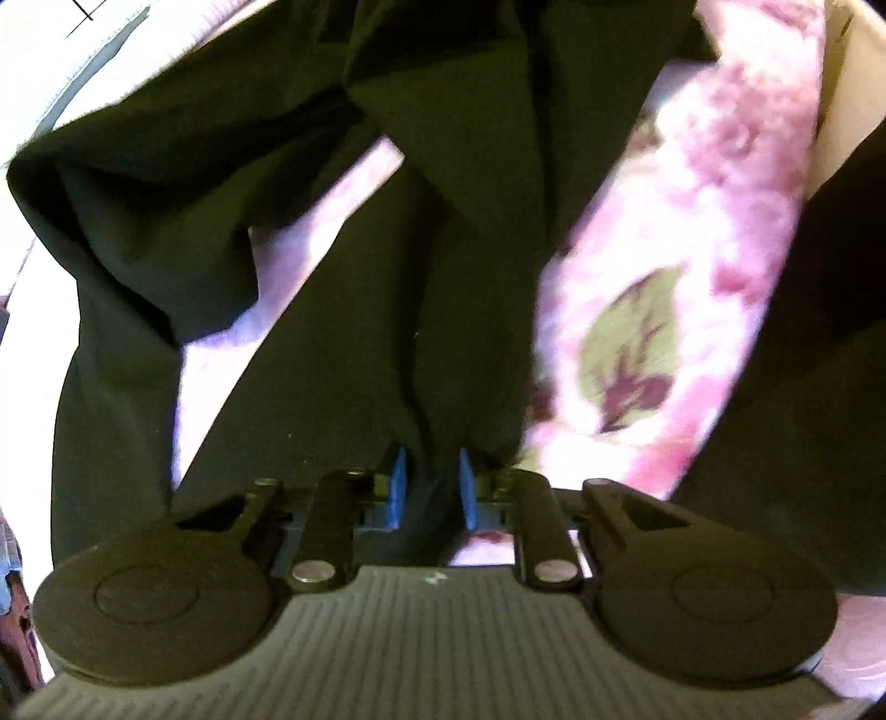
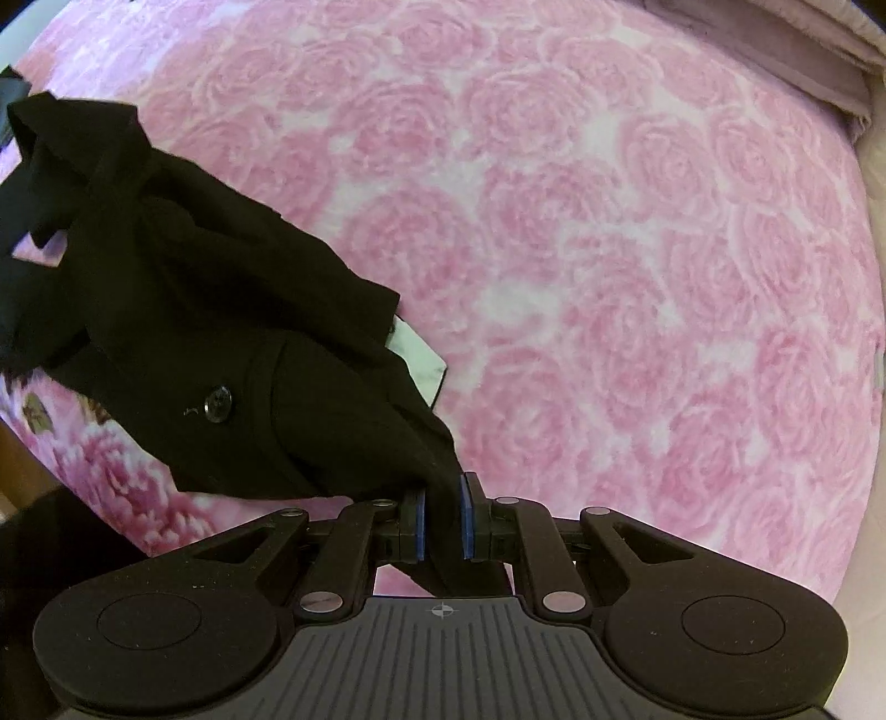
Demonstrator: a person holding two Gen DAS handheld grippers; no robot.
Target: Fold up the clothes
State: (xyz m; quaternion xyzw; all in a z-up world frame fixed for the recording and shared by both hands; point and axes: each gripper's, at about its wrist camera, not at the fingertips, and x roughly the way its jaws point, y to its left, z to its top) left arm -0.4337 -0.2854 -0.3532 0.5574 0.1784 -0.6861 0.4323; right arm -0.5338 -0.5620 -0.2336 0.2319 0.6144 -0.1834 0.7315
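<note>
A black garment (image 1: 432, 232) hangs bunched in the left wrist view, its folds spreading away from my left gripper (image 1: 433, 487). The blue pads (image 1: 398, 487) of that gripper are shut on a strip of the cloth. In the right wrist view the same black garment (image 2: 232, 343) stretches up to the left over the bed, with a dark button (image 2: 217, 405) and a white label (image 2: 415, 360) showing. My right gripper (image 2: 443, 515) is shut on its edge, cloth pinched between the blue pads (image 2: 468, 515).
A pink rose-print blanket (image 2: 609, 249) covers the bed beneath both grippers. A mauve pillow or sheet edge (image 2: 775, 50) lies at the far right. A dark sleeve or trouser (image 1: 803, 415) fills the right of the left wrist view.
</note>
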